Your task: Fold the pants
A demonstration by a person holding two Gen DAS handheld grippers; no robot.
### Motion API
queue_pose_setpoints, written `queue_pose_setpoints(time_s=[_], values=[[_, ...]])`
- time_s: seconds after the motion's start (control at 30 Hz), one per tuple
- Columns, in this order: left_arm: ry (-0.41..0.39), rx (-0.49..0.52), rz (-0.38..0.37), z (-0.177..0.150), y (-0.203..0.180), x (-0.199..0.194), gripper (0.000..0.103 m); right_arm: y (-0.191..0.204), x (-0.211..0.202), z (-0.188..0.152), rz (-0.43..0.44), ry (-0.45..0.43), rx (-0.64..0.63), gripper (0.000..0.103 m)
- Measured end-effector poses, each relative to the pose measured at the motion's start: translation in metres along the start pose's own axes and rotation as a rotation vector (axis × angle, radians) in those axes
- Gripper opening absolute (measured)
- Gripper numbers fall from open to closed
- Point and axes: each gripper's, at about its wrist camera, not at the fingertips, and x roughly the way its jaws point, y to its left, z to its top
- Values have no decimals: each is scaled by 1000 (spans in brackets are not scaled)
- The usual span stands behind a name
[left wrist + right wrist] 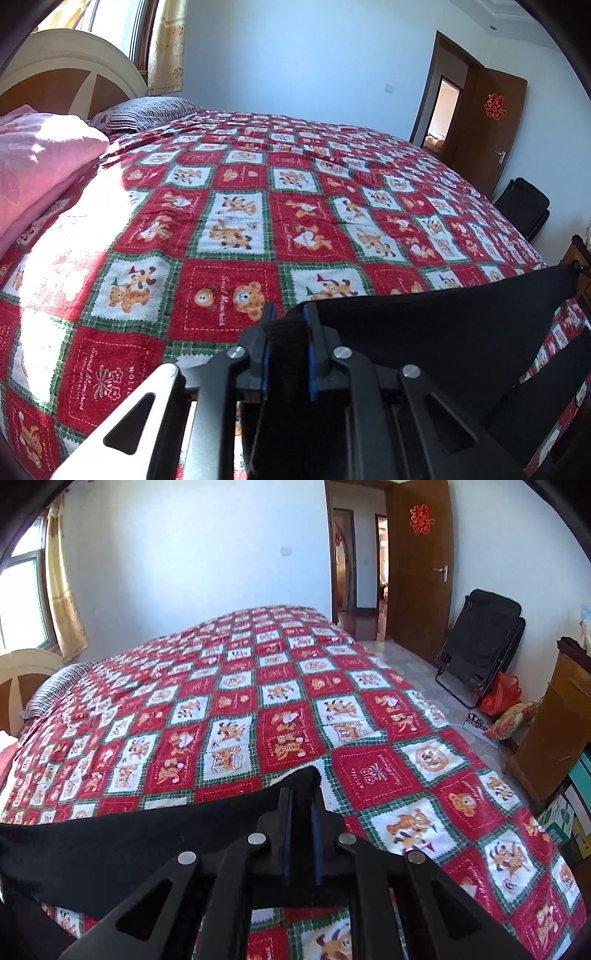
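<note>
Between the blue-lined fingers of the left gripper (pixel 287 321): a thick band of black cloth, an edge of the pants (pixel 461 325), clenched. The cloth runs from the jaws off to that gripper's right in a taut sheet, lifted above the bed.

Between the fingers of the right gripper (pixel 302 794): the opposite end of the same edge, likewise pinched; a peak of cloth stands just past the tips, and the pants (pixel 140 845) stretch away to this gripper's left. Both grips appear firm.

Below and ahead of both jaws: bedspread (pixel 236 229), red and white squares with bear prints, green checked borders. It is mostly flat, with strong sunlight on the portion to the left of the left jaws.

Far left, beyond the left jaws: pink quilt (pixel 40 162), folded; striped pillow (pixel 151 112); cream headboard (pixel 74 55).

Far right, beyond the right jaws: black folding chair (pixel 480 642); brown door (pixel 421 572), open.

Risk, as judged:
- The lower legs hang out of view; if laid down unseen they may bunch or lie twisted.
- Uneven tension between the two grips could skew the edge and spoil the fold line.
- The terry surface may drag the cloth into wrinkles when it is set down.
</note>
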Motion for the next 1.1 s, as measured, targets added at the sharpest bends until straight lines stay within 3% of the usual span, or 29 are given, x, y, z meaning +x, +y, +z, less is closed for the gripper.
queue_pose_setpoints(time_s=[0.2,0.4,0.73,0.93,1.1], values=[[-72,-9,-25,1,1,-25,16,-13,-47,-16,27,-104,27,8],[-154,-4,-61,-12,-1,-56,16,-27,-88,-44,58,-152,58,8],[-213,31,-117,-64,-2,-91,16,-66,-116,-109,59,-108,130,7],[-171,4,-135,-109,6,-93,16,-84,-116,-142,56,-38,154,5],[-129,45,-115,-141,5,-92,20,-88,-115,-160,37,12,152,5]])
